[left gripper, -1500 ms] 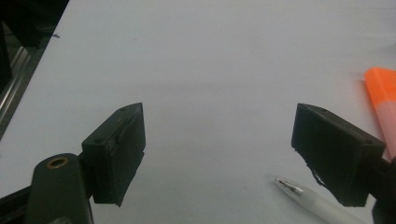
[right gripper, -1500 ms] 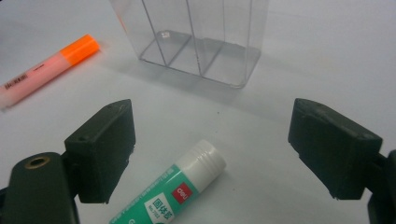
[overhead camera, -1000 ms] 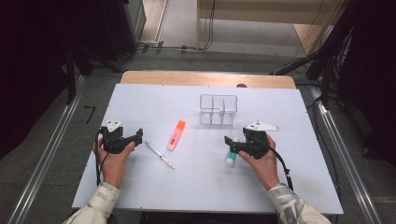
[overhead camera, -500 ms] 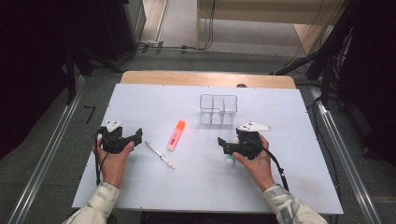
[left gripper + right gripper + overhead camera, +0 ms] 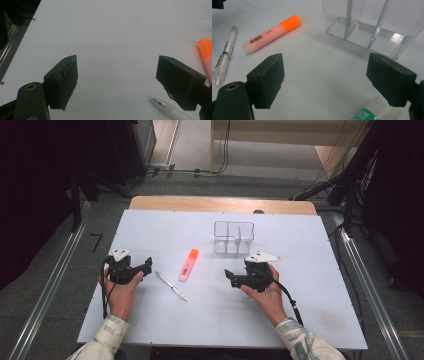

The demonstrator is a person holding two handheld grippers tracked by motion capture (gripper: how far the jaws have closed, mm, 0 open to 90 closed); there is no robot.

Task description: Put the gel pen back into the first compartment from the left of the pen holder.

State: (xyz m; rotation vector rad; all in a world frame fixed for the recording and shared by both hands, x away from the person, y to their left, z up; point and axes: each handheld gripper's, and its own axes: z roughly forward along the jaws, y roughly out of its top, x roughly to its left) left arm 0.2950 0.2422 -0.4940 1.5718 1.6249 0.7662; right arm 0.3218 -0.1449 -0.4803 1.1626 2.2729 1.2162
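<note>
Two grippers idling wide open, holding nothing. Right gripper (image 5: 231, 276) swinging left since a second ago, green-labelled marker (image 5: 374, 112) now lying beside its jaw; left gripper (image 5: 146, 265) resting near pen (image 5: 171, 286). Pickup looking imminent.

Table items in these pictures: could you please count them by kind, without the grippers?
Orange highlighter: 1
Clear plastic pen: 1
White tube with green label: 1
Clear plastic divided organizer box: 1
Total: 4

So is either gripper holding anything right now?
No. Left gripper and right gripper both have open jaws over bare white table.
</note>
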